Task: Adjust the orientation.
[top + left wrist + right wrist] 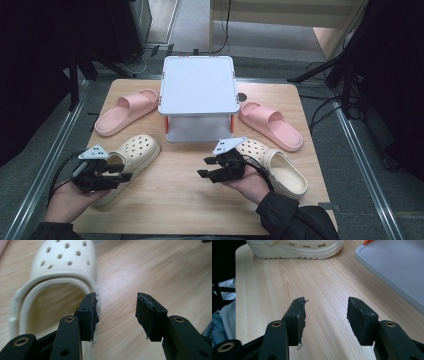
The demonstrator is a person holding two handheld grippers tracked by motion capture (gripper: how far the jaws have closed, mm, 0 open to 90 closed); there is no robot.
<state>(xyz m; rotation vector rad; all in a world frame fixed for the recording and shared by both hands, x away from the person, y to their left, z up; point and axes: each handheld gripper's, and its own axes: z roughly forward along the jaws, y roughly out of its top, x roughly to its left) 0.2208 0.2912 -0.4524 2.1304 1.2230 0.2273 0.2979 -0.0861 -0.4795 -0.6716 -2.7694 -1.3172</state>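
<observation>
The left gripper (116, 315), jaws wide and empty, sits at the heel rim of the cream perforated foam clog (60, 272) on the wooden table (155, 270) — one jaw could nudge the rim and slide the clog aside. The right gripper (212, 167) hangs open too.

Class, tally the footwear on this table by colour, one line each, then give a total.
Pink slides: 2
Cream clogs: 2
Total: 4

Even light, perhaps slight close-up blur
</observation>
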